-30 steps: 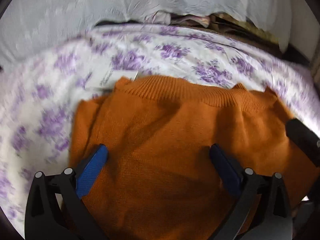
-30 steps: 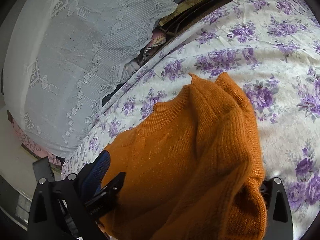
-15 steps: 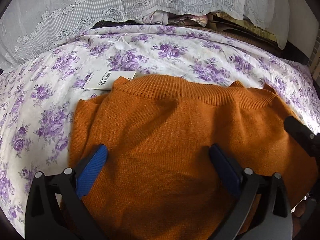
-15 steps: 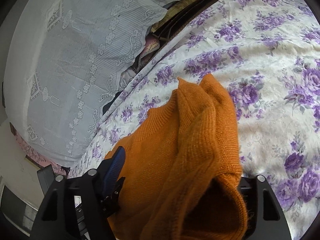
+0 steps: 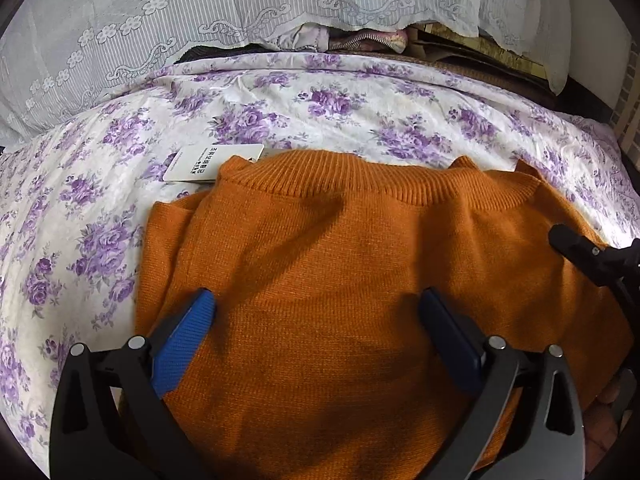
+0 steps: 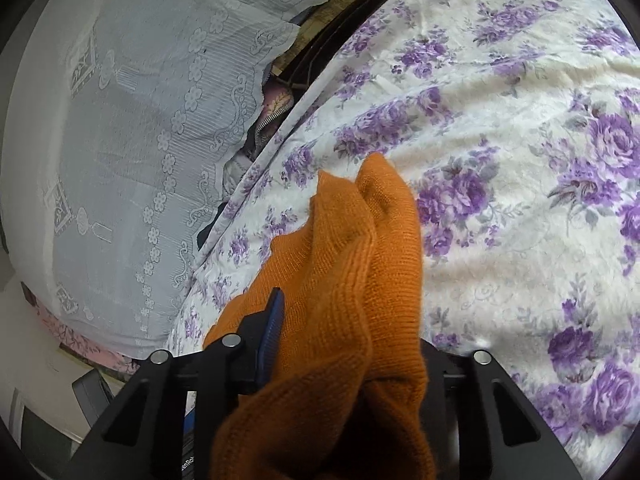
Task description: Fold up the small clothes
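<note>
At the far left of my left wrist view, the floral bedsheet [image 5: 100, 184] spreads out in white with purple roses, and a lace cover [image 5: 168, 12] hangs behind it along the top. A white paper tag [image 5: 212, 162] lies on the sheet, touching the left end of the collar of the orange sweater [image 5: 340, 248]. The sweater lies flat on the sheet, ribbed collar pointing away from me, its left edge folded under in a narrow strip. My left gripper [image 5: 318, 312] sits over the sweater's body with its jaws spread wide, blue fingers [image 5: 186, 336] resting on the knit on either side and nothing pinched between them. Further right, the black tip of my right gripper [image 5: 580, 248] pokes in over the sweater's right edge.

In my right wrist view, the lace cover [image 6: 132, 128] fills the left side, with a gap of dark clutter between it and the sheet. In the middle, my right gripper [image 6: 344, 344] is clamped on a bunched fold of the sweater [image 6: 360, 264]; the knit rises in two ridged humps over the jaws and hides the right finger, while the blue pad of the left finger [image 6: 270, 332] presses against the fabric. To the right, the bedsheet [image 6: 520, 160] runs on.
</note>
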